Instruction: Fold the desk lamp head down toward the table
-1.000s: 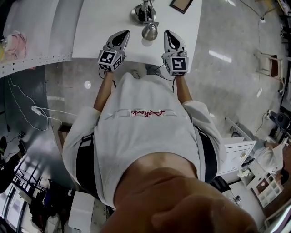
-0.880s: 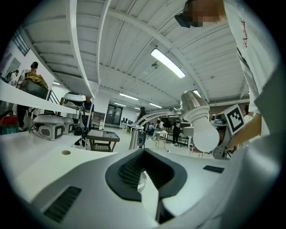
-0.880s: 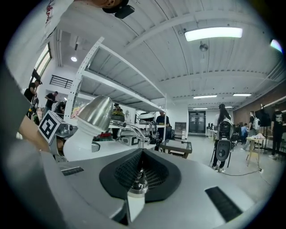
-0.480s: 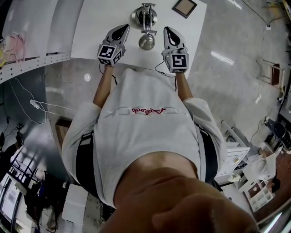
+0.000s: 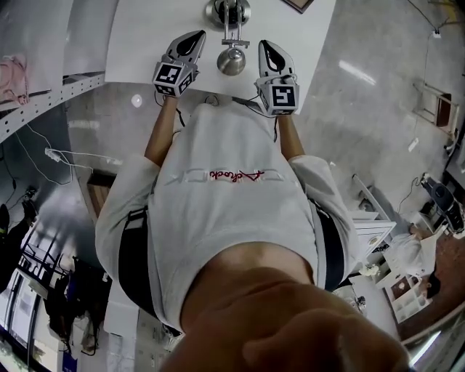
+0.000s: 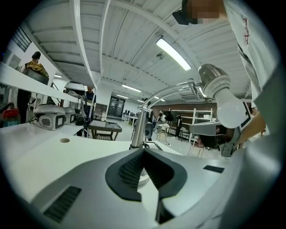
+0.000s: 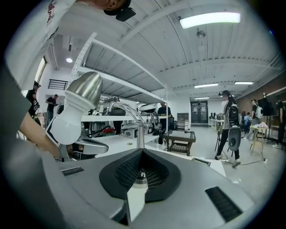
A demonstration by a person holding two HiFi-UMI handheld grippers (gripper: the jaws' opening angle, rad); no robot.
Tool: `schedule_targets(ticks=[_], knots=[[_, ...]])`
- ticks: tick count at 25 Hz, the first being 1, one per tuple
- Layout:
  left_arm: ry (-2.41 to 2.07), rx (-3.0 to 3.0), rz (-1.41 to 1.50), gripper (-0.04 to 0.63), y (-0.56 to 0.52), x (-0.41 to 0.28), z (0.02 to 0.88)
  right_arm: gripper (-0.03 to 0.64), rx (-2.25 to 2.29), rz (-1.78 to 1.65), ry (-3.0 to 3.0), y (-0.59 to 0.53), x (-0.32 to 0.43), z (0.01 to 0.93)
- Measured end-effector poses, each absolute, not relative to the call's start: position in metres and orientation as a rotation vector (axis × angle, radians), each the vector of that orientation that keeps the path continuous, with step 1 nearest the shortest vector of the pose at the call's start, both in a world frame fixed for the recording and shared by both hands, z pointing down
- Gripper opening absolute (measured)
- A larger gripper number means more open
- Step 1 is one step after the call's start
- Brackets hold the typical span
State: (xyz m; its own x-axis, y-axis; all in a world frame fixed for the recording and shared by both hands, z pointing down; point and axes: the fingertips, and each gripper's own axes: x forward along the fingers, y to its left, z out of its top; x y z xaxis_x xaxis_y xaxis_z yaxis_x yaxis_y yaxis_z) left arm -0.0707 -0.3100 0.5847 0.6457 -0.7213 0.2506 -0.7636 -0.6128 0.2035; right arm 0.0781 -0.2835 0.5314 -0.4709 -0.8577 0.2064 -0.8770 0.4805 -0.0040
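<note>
The white worktop [image 5: 142,29] lies bare on both sides of the desk lamp [image 5: 231,33]. The lamp's base stands toward the far edge, and a picture frame [image 5: 299,3] sits at the far right. The lamp head [image 5: 232,62] hangs on its curved arm over the near edge, bulb tipped down and well clear of the surface, so it is not yet folded. Over the last second both hands have sunk a little. The left gripper [image 5: 196,36] and right gripper [image 5: 264,47] now flank the head, touching nothing. Both sets of fingers [image 6: 132,170] are pressed fully together, holding nothing. This looks like an approach, with open room below for pushing the head down.
</note>
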Motion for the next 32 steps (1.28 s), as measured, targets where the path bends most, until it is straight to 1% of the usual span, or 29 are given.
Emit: schedule_targets(ticks=[7, 8, 10, 11, 12, 18, 32], knots=[[-1.187, 2.556, 0.208, 0.026, -0.304, -0.073, 0.603, 0.017, 1.472, 0.202, -2.531, -0.277, 0.077, 0.547], [-1.184, 2.555, 0.205, 0.052, -0.304, -0.073, 0.605, 0.017, 1.466, 0.203, -2.531, -0.276, 0.077, 0.548], [-1.166, 2.549, 0.201, 0.160, -0.305, -0.072, 0.609, 0.017, 1.454, 0.210, -2.527, -0.275, 0.076, 0.552], [-1.152, 2.546, 0.197, 0.226, -0.306, -0.072, 0.611, 0.017, 1.450, 0.214, -2.525, -0.275, 0.076, 0.552], [-1.140, 2.545, 0.195, 0.255, -0.307, -0.071, 0.613, 0.017, 1.447, 0.215, -2.523, -0.275, 0.076, 0.553], [-1.097, 2.603, 0.212, 0.255, -0.337, -0.059, 0.613, 0.017, 1.449, 0.213, -2.513, -0.278, 0.080, 0.552], [-0.937, 2.768, 0.220, 0.255, -0.417, 0.013, 0.594, 0.017, 1.406, 0.196, -2.546, -0.280, 0.077, 0.544]])
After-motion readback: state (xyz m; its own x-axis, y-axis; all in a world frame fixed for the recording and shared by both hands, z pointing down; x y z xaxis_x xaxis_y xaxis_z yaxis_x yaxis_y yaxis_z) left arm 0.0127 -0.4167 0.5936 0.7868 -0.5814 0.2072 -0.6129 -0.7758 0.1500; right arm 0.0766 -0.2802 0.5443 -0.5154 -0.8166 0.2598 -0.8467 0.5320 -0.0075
